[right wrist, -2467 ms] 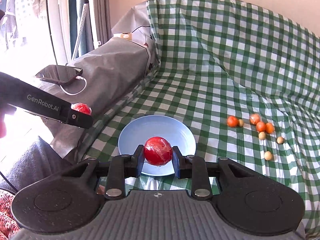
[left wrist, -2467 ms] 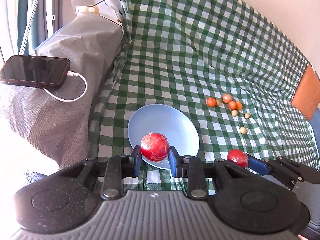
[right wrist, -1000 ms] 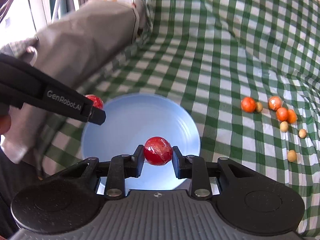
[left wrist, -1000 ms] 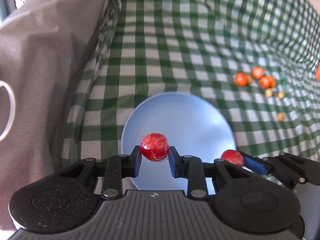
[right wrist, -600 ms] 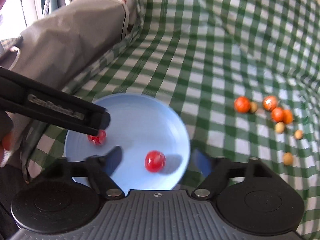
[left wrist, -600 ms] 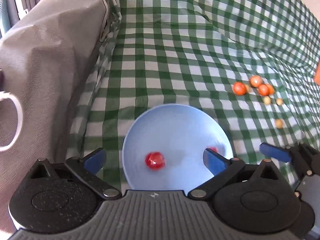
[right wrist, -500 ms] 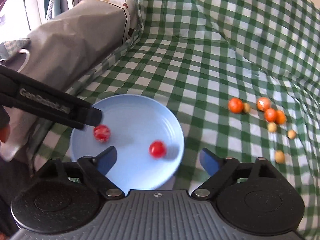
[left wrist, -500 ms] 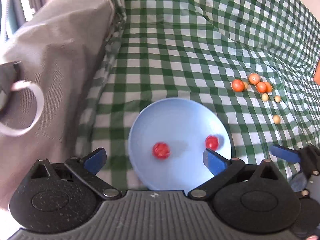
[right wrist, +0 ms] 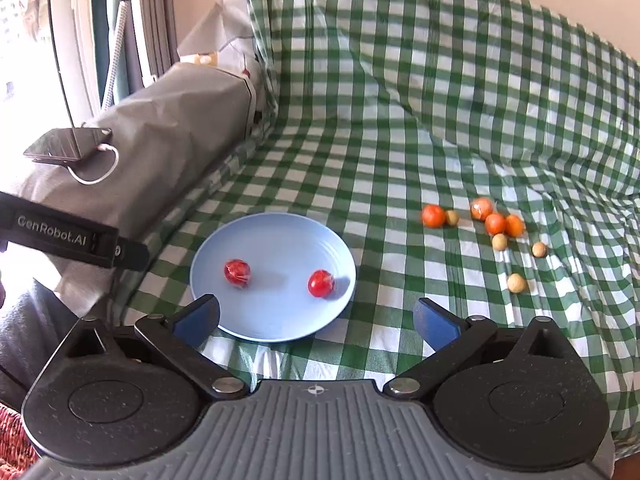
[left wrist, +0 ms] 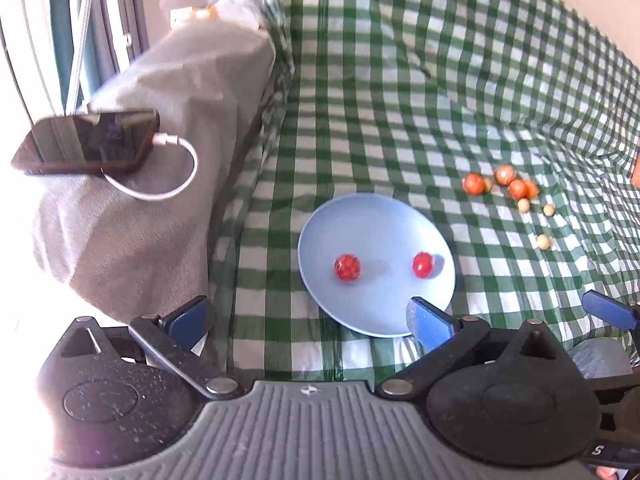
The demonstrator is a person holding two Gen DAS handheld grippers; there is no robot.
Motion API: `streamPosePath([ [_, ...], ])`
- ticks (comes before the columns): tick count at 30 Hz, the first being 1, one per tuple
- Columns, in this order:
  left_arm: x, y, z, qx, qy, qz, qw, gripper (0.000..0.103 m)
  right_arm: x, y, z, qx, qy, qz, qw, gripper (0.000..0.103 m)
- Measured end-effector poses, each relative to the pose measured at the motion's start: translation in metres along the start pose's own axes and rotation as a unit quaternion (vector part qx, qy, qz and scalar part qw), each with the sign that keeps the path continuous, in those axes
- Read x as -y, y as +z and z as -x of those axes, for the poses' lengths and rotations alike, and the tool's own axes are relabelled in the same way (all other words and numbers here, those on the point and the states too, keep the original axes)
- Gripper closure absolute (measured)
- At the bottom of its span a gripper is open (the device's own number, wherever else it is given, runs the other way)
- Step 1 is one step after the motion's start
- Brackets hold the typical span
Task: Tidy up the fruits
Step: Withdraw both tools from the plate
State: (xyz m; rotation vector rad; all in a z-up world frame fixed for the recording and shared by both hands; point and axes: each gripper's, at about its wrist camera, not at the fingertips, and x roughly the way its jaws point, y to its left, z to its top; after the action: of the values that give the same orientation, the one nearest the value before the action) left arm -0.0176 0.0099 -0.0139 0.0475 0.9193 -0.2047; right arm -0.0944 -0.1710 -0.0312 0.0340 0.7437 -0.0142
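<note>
A blue plate [left wrist: 384, 220] [right wrist: 276, 236] lies on the green checked cloth. Two red fruits lie on it, apart: one on the left [left wrist: 347, 267] [right wrist: 237, 273] and one on the right [left wrist: 423, 265] [right wrist: 320, 283]. My left gripper [left wrist: 308, 318] is open and empty, held back from the plate's near left rim. My right gripper [right wrist: 316, 318] is open and empty, just short of the plate's near right rim. To the right of the plate lie several orange fruits [left wrist: 474, 183] [right wrist: 433, 215] and several small tan ones [left wrist: 543, 242] [right wrist: 516, 283].
A grey covered armrest [left wrist: 160, 184] [right wrist: 160, 152] stands left of the plate, with a black phone [left wrist: 88, 142] [right wrist: 66, 145] and its white cable on top. The checked backrest [right wrist: 460, 60] rises behind. The left gripper's arm [right wrist: 64, 236] crosses the right wrist view at the left.
Both grippers opened and let their red fruits go onto the plate. Both then pulled back and up from the plate. The fruits have come to rest apart.
</note>
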Motion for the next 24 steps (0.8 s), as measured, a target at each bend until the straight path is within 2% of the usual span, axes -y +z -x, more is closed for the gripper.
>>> streamPosePath([
  [12, 0.013, -0.009, 0.021, 0.017, -0.003, -0.017, 0.9997, 0.000, -0.002, -0.003, 0.028, 0.039, 0.001, -0.007, 0.999, 0.001],
  [24, 0.017, -0.008, 0.020, 0.017, 0.001, -0.025, 0.9995, 0.000, 0.004, -0.004, 0.030, 0.042, 0.004, -0.013, 0.999, 0.001],
])
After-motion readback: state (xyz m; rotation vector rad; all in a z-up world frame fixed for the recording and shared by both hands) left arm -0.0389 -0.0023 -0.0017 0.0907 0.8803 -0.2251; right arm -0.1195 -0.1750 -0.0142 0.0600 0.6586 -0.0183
